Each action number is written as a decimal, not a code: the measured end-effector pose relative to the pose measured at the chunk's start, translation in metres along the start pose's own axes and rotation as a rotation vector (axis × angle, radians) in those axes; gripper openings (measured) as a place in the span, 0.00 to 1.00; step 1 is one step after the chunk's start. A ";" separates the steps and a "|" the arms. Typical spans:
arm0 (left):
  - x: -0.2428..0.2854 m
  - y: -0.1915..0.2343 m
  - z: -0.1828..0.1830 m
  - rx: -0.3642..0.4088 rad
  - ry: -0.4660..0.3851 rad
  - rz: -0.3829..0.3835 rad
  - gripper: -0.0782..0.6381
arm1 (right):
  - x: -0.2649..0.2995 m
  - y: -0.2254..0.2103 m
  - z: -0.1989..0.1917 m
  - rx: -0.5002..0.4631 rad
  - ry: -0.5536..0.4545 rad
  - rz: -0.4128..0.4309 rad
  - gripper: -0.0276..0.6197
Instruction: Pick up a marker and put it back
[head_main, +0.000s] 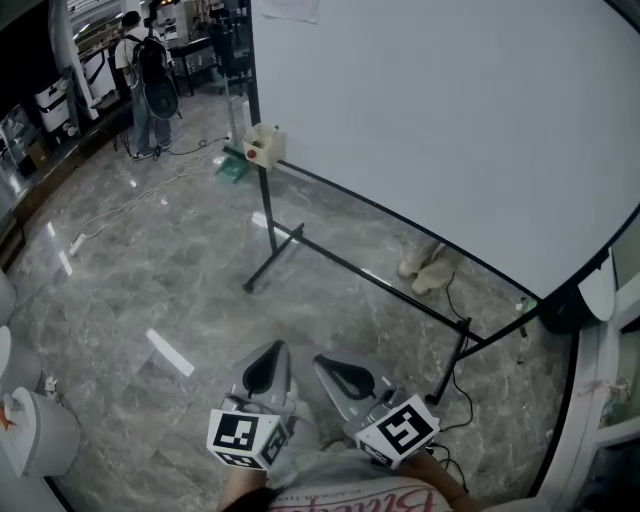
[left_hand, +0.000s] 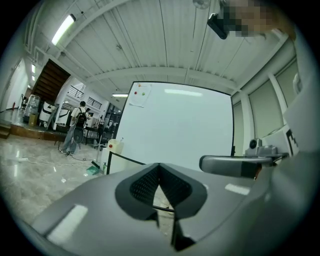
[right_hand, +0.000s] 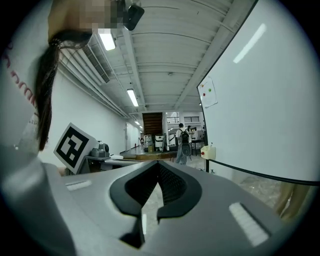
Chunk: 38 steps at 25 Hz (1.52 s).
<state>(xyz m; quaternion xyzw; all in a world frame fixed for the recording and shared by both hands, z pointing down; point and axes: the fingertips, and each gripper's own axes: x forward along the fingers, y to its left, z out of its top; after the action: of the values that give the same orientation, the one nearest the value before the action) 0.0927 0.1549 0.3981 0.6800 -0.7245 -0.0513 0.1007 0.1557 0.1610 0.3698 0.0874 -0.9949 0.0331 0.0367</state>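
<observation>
Both tools are held low in front of the person, side by side, pointing out over the grey marble-patterned floor (head_main: 150, 270). Left gripper (head_main: 270, 360): in its own view (left_hand: 159, 172) the two grey jaws with black ribbed pads meet at the tip, closed, nothing between them. Right gripper (head_main: 335, 372): its own view (right_hand: 159, 170) shows the same, pads together at the tip and nothing held. Each carries its white cube with black square markers, left cube (head_main: 245, 437) and right cube (head_main: 405, 428), at the bottom edge of the head view. Ahead stands the large white whiteboard (head_main: 450, 130) on a thin black metal stand (head_main: 350, 268), well apart from both grippers. A cream box with a red dot (head_main: 263, 146) sits at the left end of the board's lower edge, and a small green object (head_main: 232, 168) lies on the floor near that end. Marker: cannot be made out for certain. A small item (head_main: 521, 304) shows at the right end of the board's lower edge, too small to identify. Far back at upper left, a person with a dark backpack (head_main: 148, 75) stands by benches.
</observation>
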 end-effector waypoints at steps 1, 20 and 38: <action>0.009 0.010 0.002 -0.002 -0.002 0.006 0.11 | 0.006 -0.009 -0.002 0.000 0.009 -0.012 0.05; 0.166 0.146 0.059 -0.010 -0.017 -0.082 0.11 | 0.190 -0.122 0.031 0.009 0.001 -0.073 0.05; 0.305 0.207 0.091 -0.034 0.017 -0.060 0.11 | 0.302 -0.251 0.042 0.056 0.032 -0.028 0.05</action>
<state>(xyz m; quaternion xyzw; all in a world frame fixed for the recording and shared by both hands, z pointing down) -0.1450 -0.1401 0.3768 0.7001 -0.7018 -0.0609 0.1166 -0.0992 -0.1407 0.3668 0.1019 -0.9916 0.0620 0.0505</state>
